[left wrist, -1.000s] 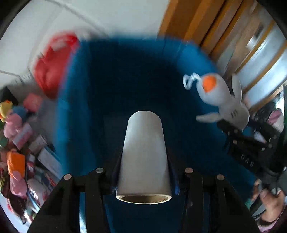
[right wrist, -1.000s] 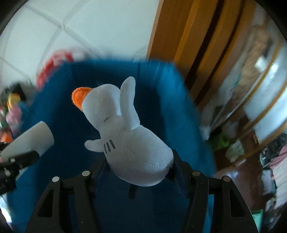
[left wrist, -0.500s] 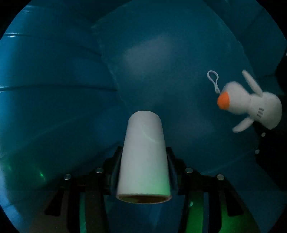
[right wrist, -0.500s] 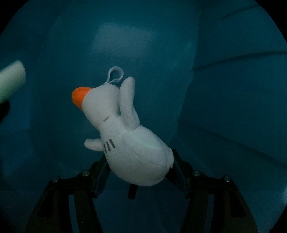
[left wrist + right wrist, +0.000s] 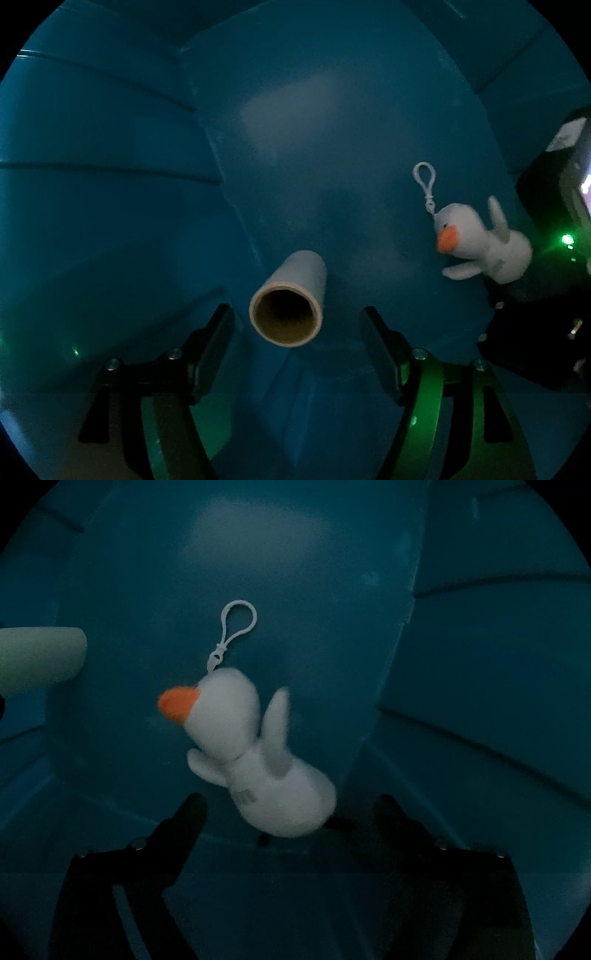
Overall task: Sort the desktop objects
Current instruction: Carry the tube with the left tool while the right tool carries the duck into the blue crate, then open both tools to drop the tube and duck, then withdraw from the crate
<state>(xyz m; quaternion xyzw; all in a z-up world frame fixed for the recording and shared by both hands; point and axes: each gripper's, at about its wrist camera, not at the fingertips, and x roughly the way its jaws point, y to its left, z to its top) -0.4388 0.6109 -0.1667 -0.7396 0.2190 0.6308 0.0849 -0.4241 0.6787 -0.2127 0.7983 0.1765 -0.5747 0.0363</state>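
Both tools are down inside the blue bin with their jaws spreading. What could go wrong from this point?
1. The white tube sits loose between the left tool's opening jaws, tilted; it may roll across the blue bin.
2. The duck plush is slipping from the right tool, also opening; its clip loop could catch a finger on withdrawal.
3. The tools are close together and could bump when lifting out.

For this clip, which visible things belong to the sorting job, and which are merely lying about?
Job:
- white cardboard-cored tube
- white plush duck keychain with orange beak
- blue plastic bin
- left gripper and right gripper, jaws opening, no longer gripping

Lying about:
- nothing visible
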